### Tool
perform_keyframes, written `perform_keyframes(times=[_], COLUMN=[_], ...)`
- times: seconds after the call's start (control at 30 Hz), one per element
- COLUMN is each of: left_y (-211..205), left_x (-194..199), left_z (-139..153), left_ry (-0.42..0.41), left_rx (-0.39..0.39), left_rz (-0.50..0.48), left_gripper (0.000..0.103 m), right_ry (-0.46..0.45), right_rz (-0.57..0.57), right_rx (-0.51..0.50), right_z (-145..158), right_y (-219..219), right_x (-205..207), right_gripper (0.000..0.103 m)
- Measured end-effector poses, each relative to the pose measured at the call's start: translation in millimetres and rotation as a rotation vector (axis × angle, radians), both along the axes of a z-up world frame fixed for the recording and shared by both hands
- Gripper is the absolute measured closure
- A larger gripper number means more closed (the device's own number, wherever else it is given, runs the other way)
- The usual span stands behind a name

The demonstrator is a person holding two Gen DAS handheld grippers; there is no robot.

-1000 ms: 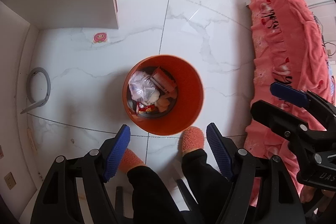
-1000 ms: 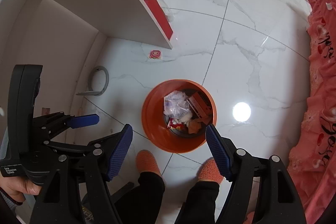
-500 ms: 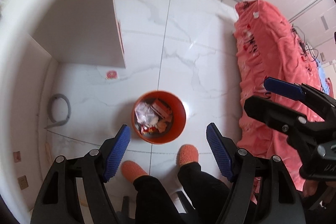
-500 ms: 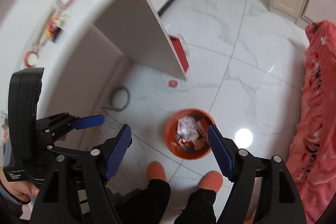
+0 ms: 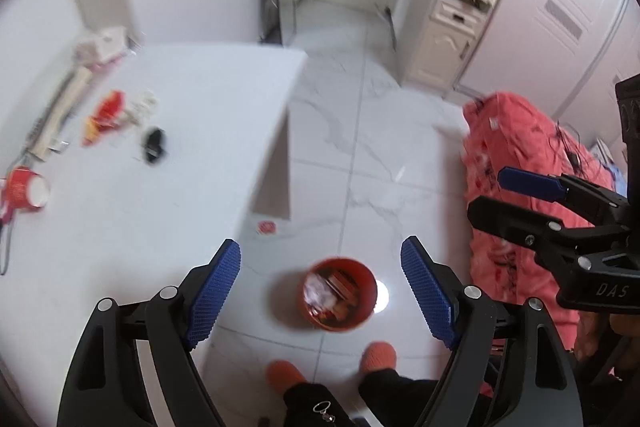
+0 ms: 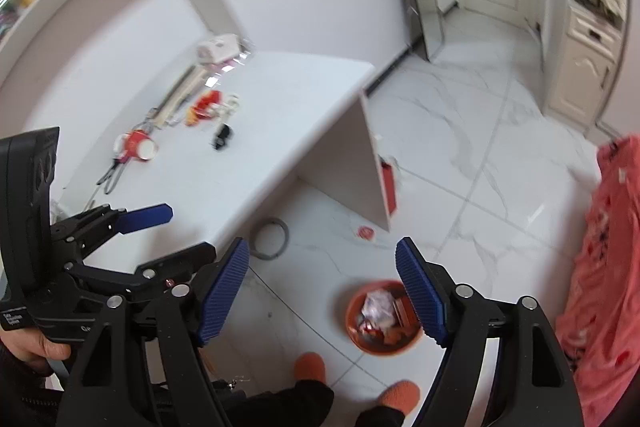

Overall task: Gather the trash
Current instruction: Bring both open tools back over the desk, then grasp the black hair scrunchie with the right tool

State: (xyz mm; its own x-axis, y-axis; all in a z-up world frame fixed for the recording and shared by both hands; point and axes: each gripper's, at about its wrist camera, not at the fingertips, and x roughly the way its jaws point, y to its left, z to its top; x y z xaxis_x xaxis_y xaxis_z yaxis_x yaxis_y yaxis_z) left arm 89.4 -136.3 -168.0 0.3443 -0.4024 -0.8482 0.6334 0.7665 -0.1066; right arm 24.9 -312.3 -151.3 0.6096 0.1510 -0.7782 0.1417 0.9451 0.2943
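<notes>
An orange trash bin (image 5: 340, 293) stands on the marble floor with wrappers and crumpled plastic inside; it also shows in the right wrist view (image 6: 382, 319). My left gripper (image 5: 320, 291) is open and empty, high above the bin. My right gripper (image 6: 322, 293) is open and empty, also high up. On the white table (image 5: 168, 187) lie a red paper cup (image 5: 26, 189), red and white wrappers (image 5: 108, 115) and a small black object (image 5: 154, 145). The cup (image 6: 136, 147) and wrappers (image 6: 206, 105) show in the right wrist view too.
A red sticker (image 5: 267, 227) lies on the floor by the table leg. A red-covered bed (image 5: 532, 163) is at the right. A grey ring (image 6: 272, 233) lies under the table. My orange slippers (image 5: 378, 355) stand by the bin. A cream cabinet (image 5: 444, 39) stands far off.
Both grippers have risen and tilted up from the bin. The bin now looks small and low, and the table top with its litter has come into view.
</notes>
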Motion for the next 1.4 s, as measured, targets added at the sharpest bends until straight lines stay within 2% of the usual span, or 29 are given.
perform_keyframes(times=[0.13,0.27,0.43,0.53,0.73,1.0,1.4], left_y=[22,45,81,98,123,137,150], left_x=[3,11,27,37,63,104,185], left_z=[18,30,46,52,57,44,-7], left_ry=[-0.056,-0.077,-0.108,-0.123,-0.141,-0.118,-0.041], left_rx=[-0.016,-0.023,-0.035,-0.036,-0.032,-0.007,0.015], left_rz=[0.058,0.115,0.174,0.206,0.227,0.178,0.160], left_gripper=[0.020,0.018,0.018,0.014,0.014,0.014,0.014], right_ry=[-0.051,-0.088,-0.114,-0.127,-0.135,-0.104,-0.036], right_rz=[0.056,0.113,0.158,0.190,0.213,0.208,0.162], right_rx=[-0.011,-0.025,-0.033,-0.040,-0.036,-0.032,-0.042], right_z=[20,36,44,50,50,29,-31], right_y=[22,51,81,103,130,160,168], right_x=[10,29,44,58,89,147,228], right_gripper=[0.026,0.026,0.026,0.025,0.025,0.025,0.025])
